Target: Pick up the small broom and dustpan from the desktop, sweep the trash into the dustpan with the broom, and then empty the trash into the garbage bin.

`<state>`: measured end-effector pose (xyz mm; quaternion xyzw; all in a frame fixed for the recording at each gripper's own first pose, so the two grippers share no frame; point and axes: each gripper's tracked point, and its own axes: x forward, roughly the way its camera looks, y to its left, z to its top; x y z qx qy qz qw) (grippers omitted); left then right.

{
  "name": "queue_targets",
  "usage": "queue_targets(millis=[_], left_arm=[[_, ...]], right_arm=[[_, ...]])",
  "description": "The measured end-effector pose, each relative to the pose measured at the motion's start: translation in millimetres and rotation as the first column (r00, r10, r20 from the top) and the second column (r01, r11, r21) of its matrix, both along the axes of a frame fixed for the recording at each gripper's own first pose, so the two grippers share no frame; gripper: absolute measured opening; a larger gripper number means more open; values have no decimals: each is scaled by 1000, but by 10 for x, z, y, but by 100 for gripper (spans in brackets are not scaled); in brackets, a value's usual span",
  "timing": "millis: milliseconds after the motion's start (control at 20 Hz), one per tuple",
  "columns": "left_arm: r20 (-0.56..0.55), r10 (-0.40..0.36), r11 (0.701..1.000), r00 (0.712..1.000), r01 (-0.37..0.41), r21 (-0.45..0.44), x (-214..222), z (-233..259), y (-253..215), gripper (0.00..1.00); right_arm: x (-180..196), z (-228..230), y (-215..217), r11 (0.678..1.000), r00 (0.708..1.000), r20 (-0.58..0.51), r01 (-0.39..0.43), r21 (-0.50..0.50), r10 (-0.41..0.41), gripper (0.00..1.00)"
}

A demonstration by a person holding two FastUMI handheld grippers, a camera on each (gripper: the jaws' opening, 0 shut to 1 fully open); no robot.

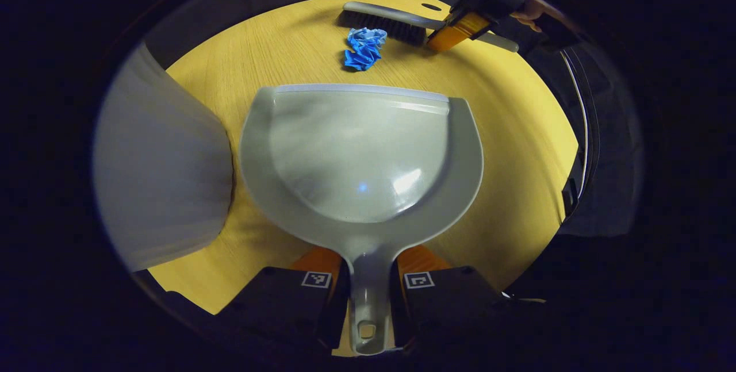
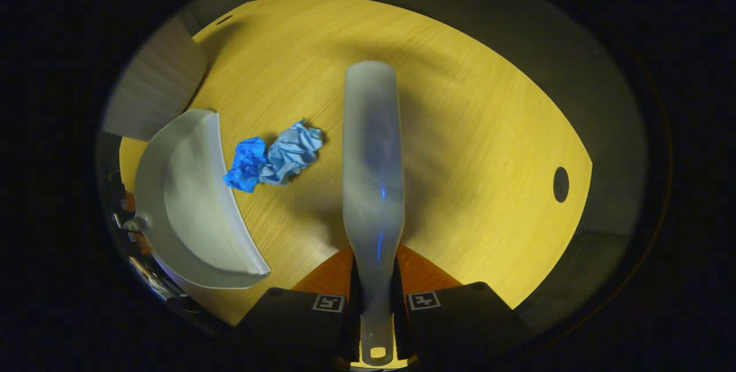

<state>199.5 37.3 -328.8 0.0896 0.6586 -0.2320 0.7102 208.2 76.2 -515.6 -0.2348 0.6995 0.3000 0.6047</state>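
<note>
A wide wooden table [image 1: 276, 56] spreads out ahead of both my tools. To the left of my left tool [image 1: 368, 294] stands a pale grey garbage bin [image 1: 161, 176], close beside the pan. My left tool is clamped on the handle of the grey dustpan [image 1: 362, 153], whose broad scoop reaches forward from the tool with its flat lip farthest from me, facing the trash. My right tool [image 2: 376, 303] is closed around the handle of the small broom [image 2: 372, 153], which extends straight ahead of it; in the left gripper view its dark bristles sit just beyond the trash. The trash, a crumpled blue wad [image 2: 275, 156], lies on the table to the left of the broom, between it and the dustpan's lip, near both. To sweep well, I judge I should keep the lip pressed flat to the table and draw the bristles toward the pan in one short, low stroke, so the light wad rolls in rather than skipping aside.
</note>
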Motion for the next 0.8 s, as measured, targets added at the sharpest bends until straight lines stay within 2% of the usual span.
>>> queue_targets(millis=[50,100,300,500,800], left_arm=[[1,-8,1000,1000,8,-7,-1,5,7,30],[7,-18,1000,1000,18,-1,15,-12,6,30],[27,-41,999,999,42,-8,23,-24,45,30],[53,-26,999,998,28,-36,17,-46,16,31],[112,47,992,993,-33,-125,-173,83,10,30]], right_arm=[[-66,16,80,999,1000,-17,-22,27,23,21],[-116,36,156,998,998,-34,-44,55,46,25],[-391,200,277,977,980,-98,-156,148,172,25],[-516,352,61,945,949,-128,-261,198,289,26],[-526,521,-197,961,980,-75,-164,221,185,26]])
